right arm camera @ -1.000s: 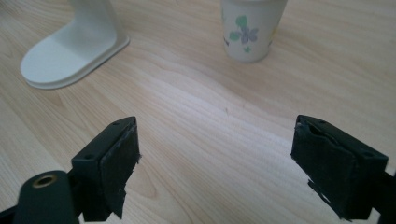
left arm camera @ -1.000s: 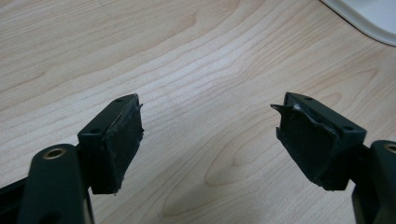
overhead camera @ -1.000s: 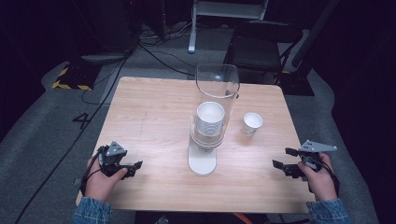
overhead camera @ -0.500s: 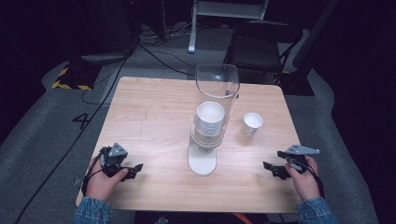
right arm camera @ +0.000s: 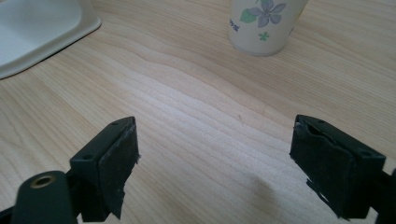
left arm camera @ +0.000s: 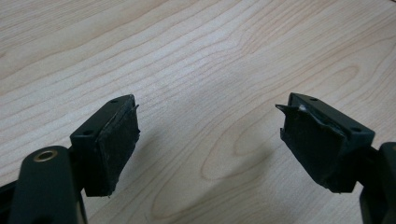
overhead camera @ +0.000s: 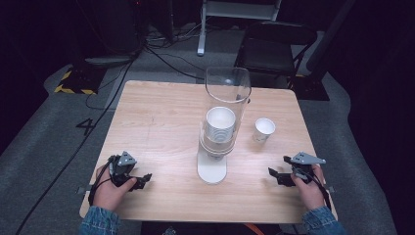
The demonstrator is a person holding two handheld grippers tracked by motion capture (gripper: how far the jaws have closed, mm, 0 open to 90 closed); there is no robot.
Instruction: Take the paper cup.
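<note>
Nearest, both hands rest on the surface (overhead camera: 161, 122), left gripper (left arm camera: 210, 140) and right gripper (right arm camera: 215, 154) each with jaws apart and empty. Beyond stand a clear dispenser (overhead camera: 222, 122), apparently holding stacked cups, and a paper cup (overhead camera: 264, 129) beside it.

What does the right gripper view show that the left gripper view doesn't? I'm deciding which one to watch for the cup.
The right gripper view alone has the loose paper cup, printed with a flower, standing ahead of the open right gripper, and a corner of the white dispenser base at upper left. The left gripper view alone has the open left gripper, nothing between its fingers. Both show black padded fingers spread wide above the bare wooden table.
</note>
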